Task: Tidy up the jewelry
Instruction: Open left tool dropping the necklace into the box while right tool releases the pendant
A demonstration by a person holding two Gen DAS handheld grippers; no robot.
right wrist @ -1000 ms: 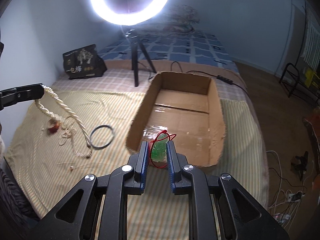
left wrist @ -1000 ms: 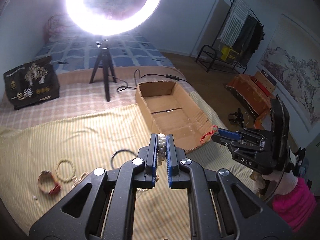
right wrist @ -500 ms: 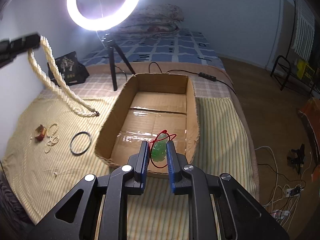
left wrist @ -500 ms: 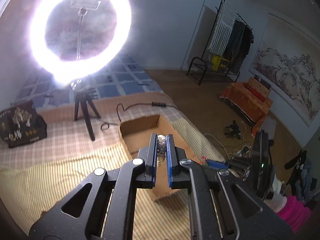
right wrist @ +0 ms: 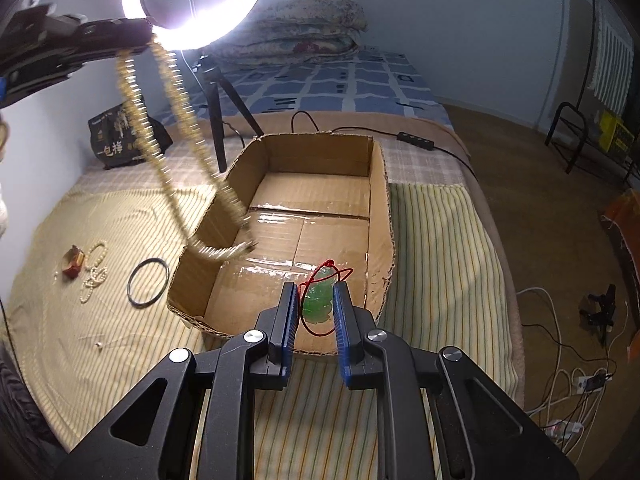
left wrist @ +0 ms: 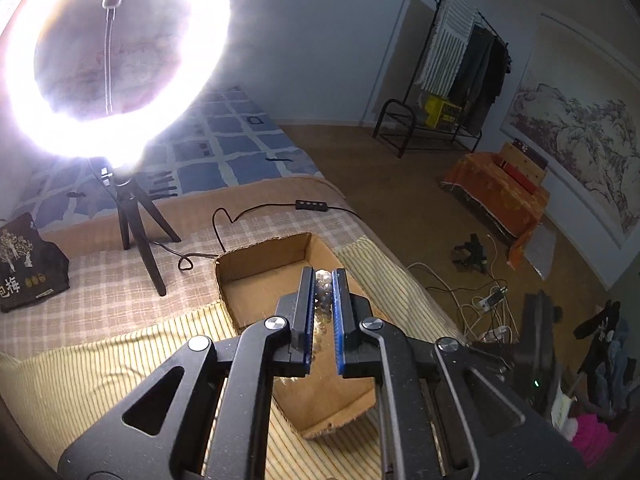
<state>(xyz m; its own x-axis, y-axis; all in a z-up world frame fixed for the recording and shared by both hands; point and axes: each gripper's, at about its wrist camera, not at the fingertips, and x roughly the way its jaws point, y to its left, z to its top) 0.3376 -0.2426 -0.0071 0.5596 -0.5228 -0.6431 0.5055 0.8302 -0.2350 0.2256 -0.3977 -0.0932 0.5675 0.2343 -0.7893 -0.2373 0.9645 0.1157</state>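
Left gripper (left wrist: pixel 323 312) clamped narrow on pearl necklace (right wrist: pixel 176 148), dangling over cardboard box (right wrist: pixel 378 200) left wall; right gripper (right wrist: pixel 316 316) pinched on green pendant (right wrist: pixel 317 298), above box near end

I see a lit ring light (right wrist: pixel 196 4) at 11 o'clock on a black tripod (left wrist: pixel 136 224). Black printed bag (right wrist: pixel 120 140) at 10, beside the tripod. Folded quilt (right wrist: pixel 296 32) at 12 on the blue checked bedding (right wrist: pixel 352 88). Clothes rack (left wrist: pixel 460 80) at 1 in left view; cables (right wrist: pixel 560 392) on floor at 4.
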